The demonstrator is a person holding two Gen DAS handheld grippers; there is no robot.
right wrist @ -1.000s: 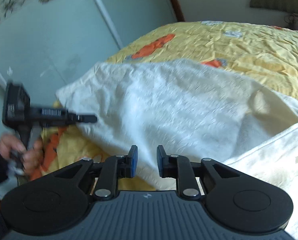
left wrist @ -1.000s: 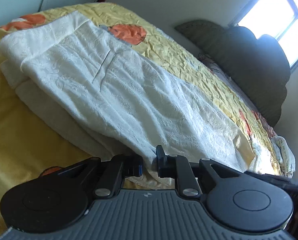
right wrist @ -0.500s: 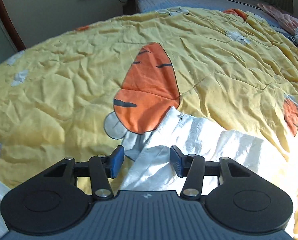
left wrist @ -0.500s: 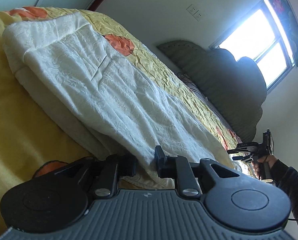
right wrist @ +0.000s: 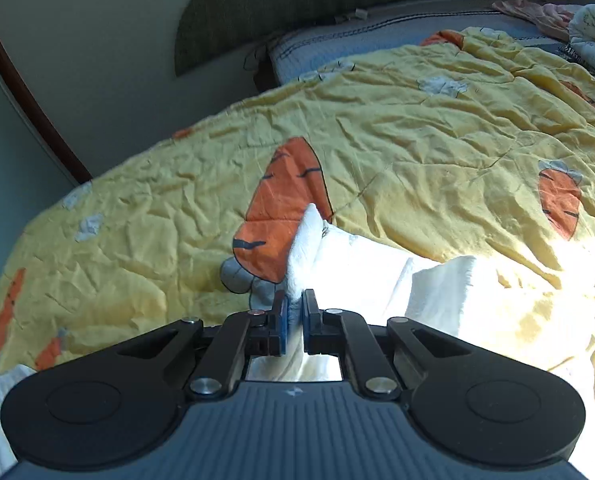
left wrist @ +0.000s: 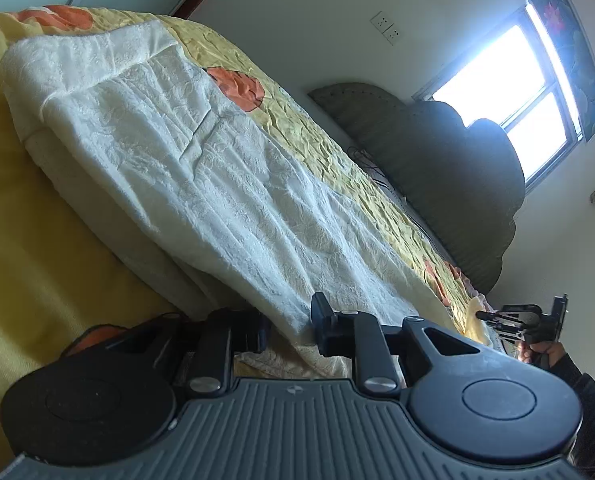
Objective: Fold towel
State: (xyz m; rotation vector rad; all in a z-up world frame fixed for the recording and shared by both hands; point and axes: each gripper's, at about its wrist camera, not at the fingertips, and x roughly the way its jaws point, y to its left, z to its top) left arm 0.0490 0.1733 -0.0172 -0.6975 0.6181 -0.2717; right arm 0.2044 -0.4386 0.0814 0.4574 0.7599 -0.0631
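A cream-white textured towel (left wrist: 201, 168) lies folded lengthwise across the yellow quilt (left wrist: 29, 240). Its near corner runs down between the fingers of my left gripper (left wrist: 291, 326), which is shut on it at the bed's edge. In the right wrist view, another corner of the towel (right wrist: 309, 240) stands up from the quilt (right wrist: 417, 152), pinched in my right gripper (right wrist: 295, 312). That gripper is shut on the corner. The left wrist view also shows the right gripper (left wrist: 487, 315) far off at the towel's other end, held by a hand (left wrist: 537, 354).
The quilt has orange carrot prints (right wrist: 285, 208). A dark green padded headboard (left wrist: 437, 168) backs the bed under a bright window (left wrist: 509, 92). Bunched bedding (right wrist: 593, 48) lies at the far right. A white wall with sockets (left wrist: 385, 28) lies beyond the bed.
My right gripper swung from the towel's middle to a far corner, opened wide, then closed on that corner. The left gripper kept its hold and tilted slightly.
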